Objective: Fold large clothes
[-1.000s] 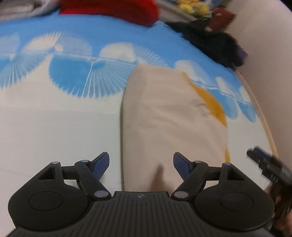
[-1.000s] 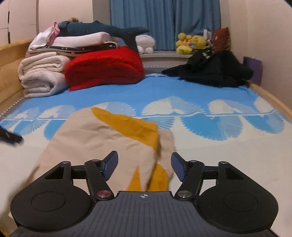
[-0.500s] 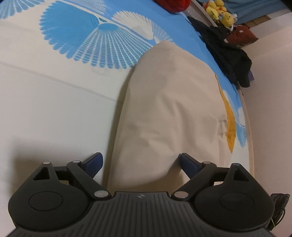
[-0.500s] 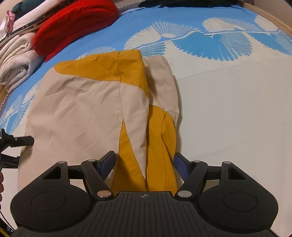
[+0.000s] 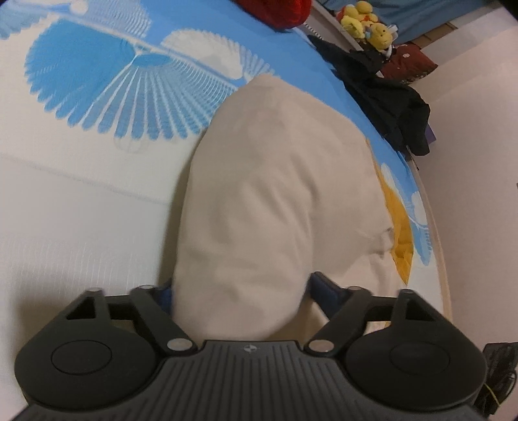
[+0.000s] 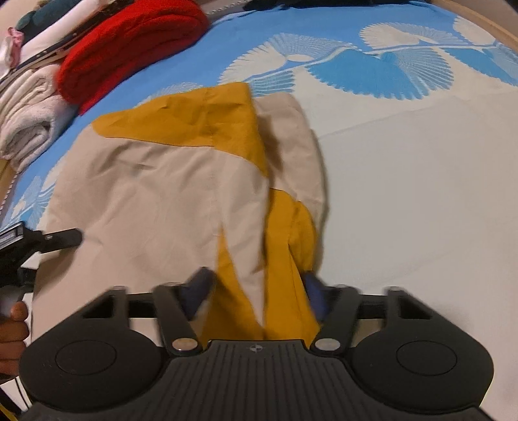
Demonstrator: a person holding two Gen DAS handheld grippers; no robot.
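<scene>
A beige and mustard-yellow garment (image 6: 181,181) lies partly folded on the bed; in the left wrist view it shows mostly beige (image 5: 275,181). My left gripper (image 5: 239,291) is open with the garment's near beige edge bulging between its jaws. My right gripper (image 6: 255,288) is open with the garment's near yellow and beige corner between its fingers. The left gripper also shows at the left edge of the right wrist view (image 6: 48,239).
The bed has a blue and white fan-patterned cover (image 6: 404,136). A red blanket (image 6: 129,48) and folded white towels (image 6: 29,113) lie at the back left. A black garment (image 5: 388,97) and plush toys (image 5: 365,26) lie by the wall.
Both grippers have moved forward and down onto the garment's near edge, so the cloth now lies between the jaws of each. The right gripper's fingers look closer together than before.
</scene>
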